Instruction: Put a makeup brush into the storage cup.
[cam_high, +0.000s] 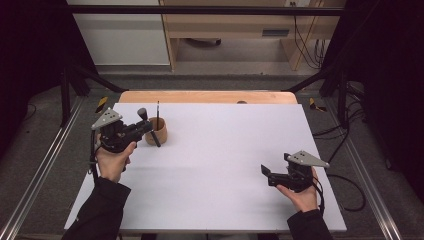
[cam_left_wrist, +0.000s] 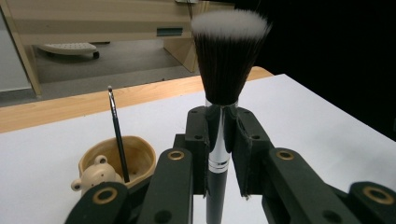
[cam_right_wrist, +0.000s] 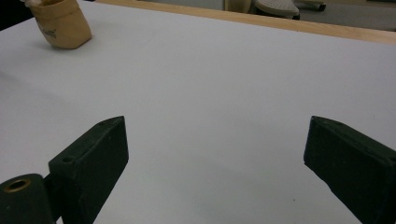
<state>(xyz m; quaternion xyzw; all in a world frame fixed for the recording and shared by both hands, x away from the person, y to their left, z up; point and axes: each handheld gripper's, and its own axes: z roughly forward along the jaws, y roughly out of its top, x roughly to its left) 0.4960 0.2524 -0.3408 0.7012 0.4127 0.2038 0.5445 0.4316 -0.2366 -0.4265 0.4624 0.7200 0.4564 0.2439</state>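
Note:
My left gripper (cam_high: 146, 128) (cam_left_wrist: 222, 128) is shut on the black-and-silver handle of a makeup brush (cam_high: 142, 113) (cam_left_wrist: 228, 60). The brush stands nearly upright, its dark, white-tipped bristles above the jaws. Just beside it, to the right in the high view, sits a tan cup (cam_high: 159, 132) (cam_left_wrist: 122, 154) with a small bear figure on its rim. A thin dark brush (cam_high: 158, 114) (cam_left_wrist: 116, 133) stands in the cup. My right gripper (cam_high: 267, 174) (cam_right_wrist: 215, 140) rests low at the table's right front. Its jaws are wide apart with nothing between them. The cup (cam_right_wrist: 65, 25) lies far off in the right gripper view.
The white table top (cam_high: 220, 150) has a wooden strip (cam_high: 207, 97) along its far edge. Black frame bars and cables stand around the table, with wooden furniture on the floor beyond it.

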